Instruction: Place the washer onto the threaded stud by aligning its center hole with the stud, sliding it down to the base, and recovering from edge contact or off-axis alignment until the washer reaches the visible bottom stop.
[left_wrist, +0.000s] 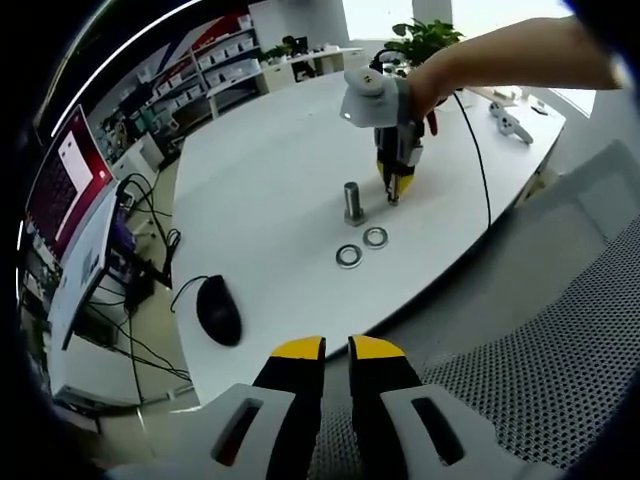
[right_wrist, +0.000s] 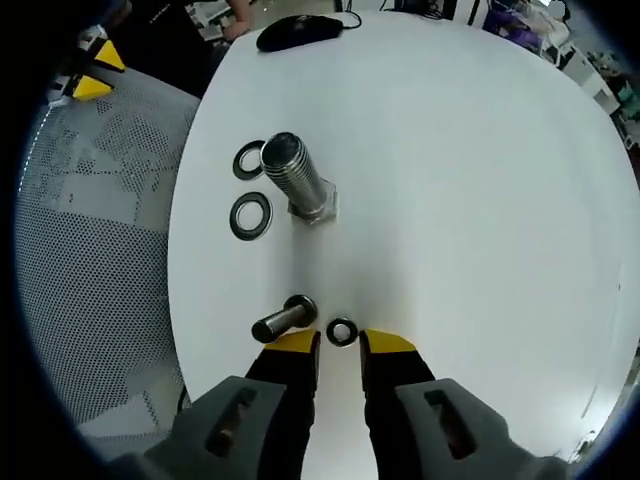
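Stud: the threaded stud (right_wrist: 295, 178) stands upright on its hex base on the white bench (right_wrist: 480, 200), upper centre-left in the right gripper view; it is bare, so no washer is on it yet.
Washers: two large washers, one (right_wrist: 249, 160) touching or just beside the stud's top edge as seen, the other (right_wrist: 250, 216) just below it, both lying flat; in the left gripper view they (left_wrist: 362, 247) lie at mid-frame, just below the stud (left_wrist: 353, 203). They lie near the stud, likely staged for a short carry.
Small parts: a short bolt (right_wrist: 283, 318) and a small nut or washer (right_wrist: 341, 330) lie right at the right tongs' tips.
Right tongs (right_wrist: 340, 343): low over the bench, jaws a narrow gap apart, holding nothing; the small ring sits just ahead of the gap, probably the next pick.
Left tongs (left_wrist: 337, 349): bottom centre of its view, off the bench edge over a mesh chair (left_wrist: 520, 370), nearly closed, empty, apparently parked out of the way.
Progress: placement not begun.
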